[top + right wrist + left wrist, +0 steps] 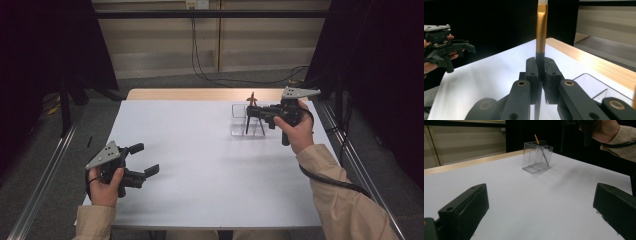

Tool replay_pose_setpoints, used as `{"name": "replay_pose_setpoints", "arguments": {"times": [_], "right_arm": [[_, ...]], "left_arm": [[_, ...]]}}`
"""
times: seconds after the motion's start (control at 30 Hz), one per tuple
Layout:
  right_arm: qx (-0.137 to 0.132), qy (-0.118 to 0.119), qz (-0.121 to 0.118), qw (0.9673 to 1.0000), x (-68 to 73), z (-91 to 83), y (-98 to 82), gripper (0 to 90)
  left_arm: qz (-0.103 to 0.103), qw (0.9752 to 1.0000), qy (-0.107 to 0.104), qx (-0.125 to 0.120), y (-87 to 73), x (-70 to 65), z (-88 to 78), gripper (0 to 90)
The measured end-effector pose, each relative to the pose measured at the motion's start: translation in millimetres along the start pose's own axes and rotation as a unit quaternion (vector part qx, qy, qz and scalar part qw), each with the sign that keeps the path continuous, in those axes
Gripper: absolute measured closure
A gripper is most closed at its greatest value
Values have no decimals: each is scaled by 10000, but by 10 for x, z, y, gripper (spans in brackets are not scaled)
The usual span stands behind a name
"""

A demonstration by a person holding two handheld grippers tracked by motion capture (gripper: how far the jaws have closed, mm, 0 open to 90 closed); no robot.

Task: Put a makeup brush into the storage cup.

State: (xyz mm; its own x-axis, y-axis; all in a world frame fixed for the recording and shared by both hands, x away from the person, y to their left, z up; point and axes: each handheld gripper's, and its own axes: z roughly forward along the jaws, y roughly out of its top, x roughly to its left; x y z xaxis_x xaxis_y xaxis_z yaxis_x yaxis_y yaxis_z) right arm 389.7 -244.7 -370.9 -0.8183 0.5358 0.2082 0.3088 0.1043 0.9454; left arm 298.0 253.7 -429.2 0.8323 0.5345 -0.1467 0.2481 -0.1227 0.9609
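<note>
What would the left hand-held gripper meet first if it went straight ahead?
Probably the clear plastic organizer: the open left hand-held gripper points across bare white table toward it, though depth is hard to judge.

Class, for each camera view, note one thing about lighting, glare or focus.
High view: dim, dark surroundings, white table evenly lit. Left gripper view: near jaws soft, clear container sharper. Right gripper view: bright glare on the table, clamped brush close and slightly soft.

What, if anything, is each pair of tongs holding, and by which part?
Right tongs grip a gold-and-black tool at its black section; left tongs hold nothing.
</note>
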Motion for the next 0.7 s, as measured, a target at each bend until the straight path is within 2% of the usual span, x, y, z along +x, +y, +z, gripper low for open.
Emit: {"name": "replay_pose_setpoints", "arguments": {"times": [0.7], "right_arm": [[-52, -537, 27, 9985, -232, -43, 99, 840]], "left_arm": [[8, 10000, 26, -1, -3, 4, -8, 0]]}}
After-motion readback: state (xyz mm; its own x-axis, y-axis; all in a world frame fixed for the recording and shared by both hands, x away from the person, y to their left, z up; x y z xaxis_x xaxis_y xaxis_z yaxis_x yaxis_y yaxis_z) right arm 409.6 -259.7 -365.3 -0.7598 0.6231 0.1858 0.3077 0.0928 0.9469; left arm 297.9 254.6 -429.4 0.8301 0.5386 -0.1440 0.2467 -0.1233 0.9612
